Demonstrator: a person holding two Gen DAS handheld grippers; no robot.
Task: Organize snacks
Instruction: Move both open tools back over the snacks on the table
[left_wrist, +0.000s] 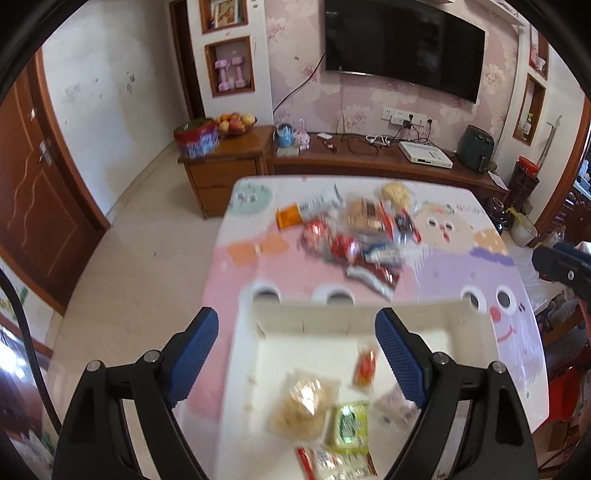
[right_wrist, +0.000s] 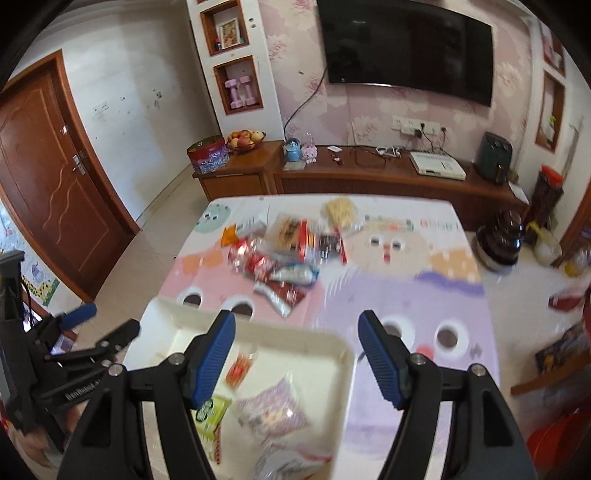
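Two grippers hang over a table (left_wrist: 491, 258) covered with a cartoon-printed cloth, and both stand spread with nothing between their blue pads. In the left wrist view the left gripper (left_wrist: 295, 354) fills the bottom of the frame, its jaws apart above a white tray (left_wrist: 469, 332) at lower centre. The tray holds several snacks (all blurred): a clear bag of pale crumbly pieces (left_wrist: 304, 408), a green packet (left_wrist: 349, 424) just right of it, a small red-orange packet (left_wrist: 365, 367) nearer the tray's far wall, and a pinkish wrapper (left_wrist: 395, 406) under the right finger.

Beyond the tray, in the middle of the frame, lies a loose pile of snack packets (left_wrist: 354, 236), red, silver, orange and brown, heaped together and well apart from the tray. A dark tip of the right gripper shows at the right edge.

In the right wrist view the right gripper (right_wrist: 297, 354) sits at bottom centre, jaws likewise wide and empty; its left finger is over the tray's right part, its right finger over the purple cloth. The pile appears at the centre of the frame, above the tray. The left gripper is at the lower left edge, beside the tray's corner.
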